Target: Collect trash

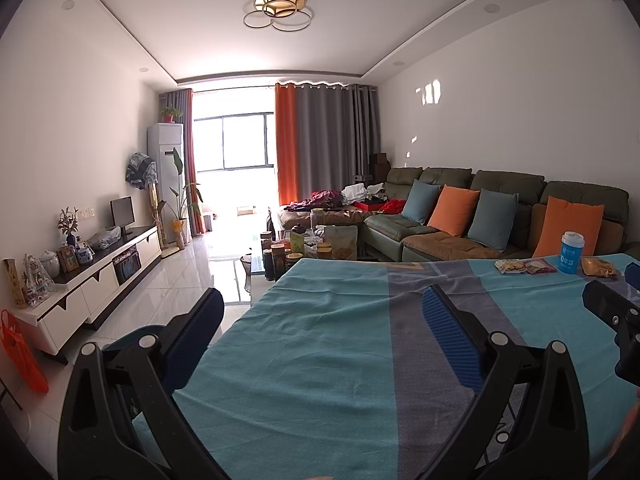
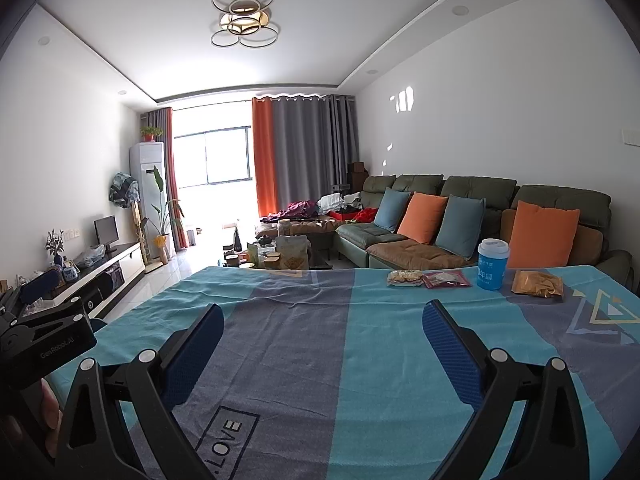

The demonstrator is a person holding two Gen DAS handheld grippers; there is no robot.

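Note:
Along the far edge of the table with a teal and grey cloth [image 2: 320, 340] lie a pale snack packet [image 2: 405, 278], a dark red wrapper [image 2: 446, 279] and a crumpled golden bag [image 2: 537, 284], with a blue lidded cup [image 2: 493, 264] standing between them. The same cup [image 1: 571, 252], red wrapper [image 1: 540, 266] and golden bag [image 1: 599, 267] show at far right in the left wrist view. My right gripper [image 2: 323, 326] is open over the cloth, well short of the litter. My left gripper [image 1: 323, 312] is open above the table's left edge, empty.
A green sofa [image 2: 472, 216] with orange and blue cushions runs behind the table. A cluttered coffee table [image 1: 304, 248] stands beyond the far edge. A white TV cabinet [image 1: 100, 280] lines the left wall, and an orange bag [image 1: 22, 352] hangs at lower left.

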